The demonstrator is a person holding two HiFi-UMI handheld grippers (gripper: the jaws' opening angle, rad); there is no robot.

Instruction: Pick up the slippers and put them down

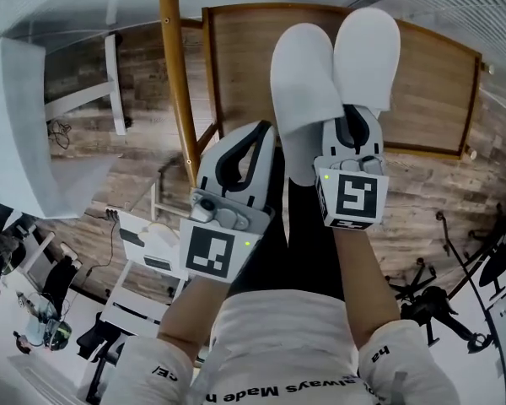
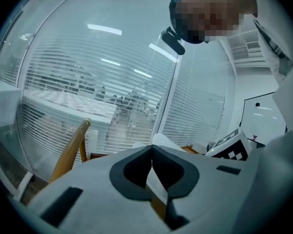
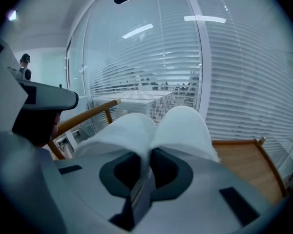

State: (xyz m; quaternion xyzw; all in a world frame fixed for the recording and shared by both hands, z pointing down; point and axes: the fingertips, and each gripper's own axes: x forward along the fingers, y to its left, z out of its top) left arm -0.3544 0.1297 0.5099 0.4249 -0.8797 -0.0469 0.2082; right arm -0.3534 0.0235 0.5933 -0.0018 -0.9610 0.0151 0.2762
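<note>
While the right gripper (image 1: 354, 115) pinches both white slippers (image 1: 304, 74), the left gripper (image 1: 263, 135) sits closed beside them.

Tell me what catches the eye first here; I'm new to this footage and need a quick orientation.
Two white slippers, pressed side by side, stand out at the centre of the head view, clamped at their near ends in the right gripper. The left gripper sits close at their left edge, above a wooden tabletop.
</note>
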